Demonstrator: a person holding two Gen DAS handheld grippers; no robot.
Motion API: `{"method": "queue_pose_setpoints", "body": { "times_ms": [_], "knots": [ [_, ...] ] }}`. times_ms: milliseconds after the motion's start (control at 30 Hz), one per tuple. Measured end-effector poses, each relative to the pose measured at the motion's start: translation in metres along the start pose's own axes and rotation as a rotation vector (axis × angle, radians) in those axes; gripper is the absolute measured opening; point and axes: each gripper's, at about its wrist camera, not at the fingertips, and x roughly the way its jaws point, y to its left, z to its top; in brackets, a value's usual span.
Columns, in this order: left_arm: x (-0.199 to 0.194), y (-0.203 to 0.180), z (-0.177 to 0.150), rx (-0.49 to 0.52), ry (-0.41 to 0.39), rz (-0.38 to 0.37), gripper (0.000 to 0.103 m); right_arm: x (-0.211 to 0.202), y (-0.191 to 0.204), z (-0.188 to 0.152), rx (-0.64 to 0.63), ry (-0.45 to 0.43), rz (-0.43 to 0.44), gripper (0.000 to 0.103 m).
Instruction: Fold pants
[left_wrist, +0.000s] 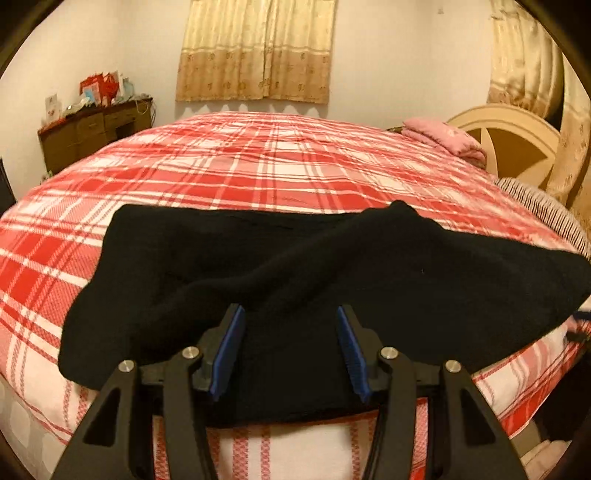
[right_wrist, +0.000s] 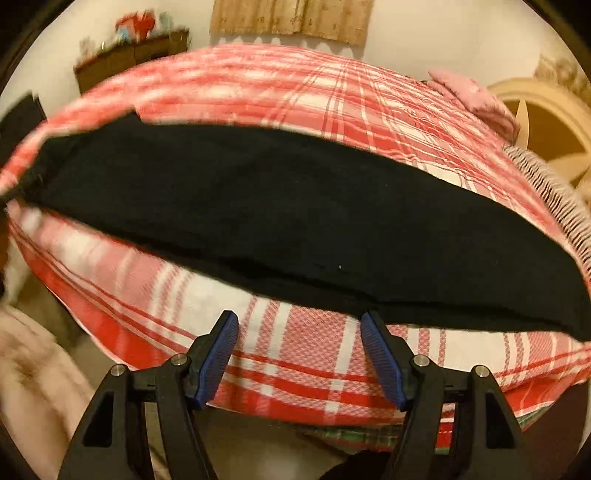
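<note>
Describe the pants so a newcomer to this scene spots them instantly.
Start at the bed with the red-and-white plaid cover that fills the room. Along its near edge lie the black pants, a long strip running left to right, just beyond both open grippers. They are the only plain black fabric there; the folded cloth at the far corner is pink.

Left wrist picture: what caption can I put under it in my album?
Open left gripper poised over black pants lying on a red plaid bed.
</note>
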Motion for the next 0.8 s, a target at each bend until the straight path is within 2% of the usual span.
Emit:
{"method": "queue_pose_setpoints", "body": {
  "times_ms": [67,167,233,267,300,367,400,467,533,633,733,800],
  "knots": [
    [-0.003,0.002,0.000,-0.010,-0.004,-0.013,0.054,-0.012,0.002,0.015,0.050,-0.111,0.074,0.071],
    [-0.005,0.008,0.003,-0.037,-0.007,-0.019,0.054,-0.001,0.013,0.038,0.070,-0.227,0.100,0.071],
    [-0.009,0.010,0.004,-0.033,-0.019,-0.009,0.054,0.030,0.019,0.044,0.063,-0.141,0.124,0.071],
    [-0.011,0.011,0.005,-0.027,-0.026,-0.007,0.054,0.054,0.023,0.038,0.074,-0.031,0.152,0.071],
    [-0.015,0.012,0.006,-0.017,-0.039,-0.001,0.054,0.064,0.030,0.027,0.066,0.022,0.149,0.071],
    [-0.019,0.015,0.008,-0.004,-0.062,0.004,0.055,0.058,0.054,0.012,-0.073,-0.018,0.060,0.072],
    [-0.021,0.018,0.009,-0.007,-0.072,0.013,0.057,0.057,0.066,0.007,-0.135,0.002,0.024,0.072],
    [-0.022,0.027,0.013,-0.041,-0.083,0.022,0.058,0.053,0.080,0.002,-0.211,0.009,-0.019,0.077],
    [-0.025,0.043,0.018,-0.113,-0.092,0.011,0.058,0.045,0.091,0.003,-0.265,-0.008,-0.039,0.077],
    [-0.029,0.062,0.022,-0.171,-0.102,0.068,0.058,0.025,0.098,0.021,-0.260,-0.119,0.077,0.077],
    [-0.029,0.068,0.023,-0.154,-0.097,0.144,0.058,0.014,0.119,0.055,-0.242,-0.227,0.218,0.077],
    [-0.027,0.068,0.025,-0.130,-0.088,0.178,0.058,0.024,0.140,0.082,-0.219,-0.245,0.333,0.077]
  ]
}}
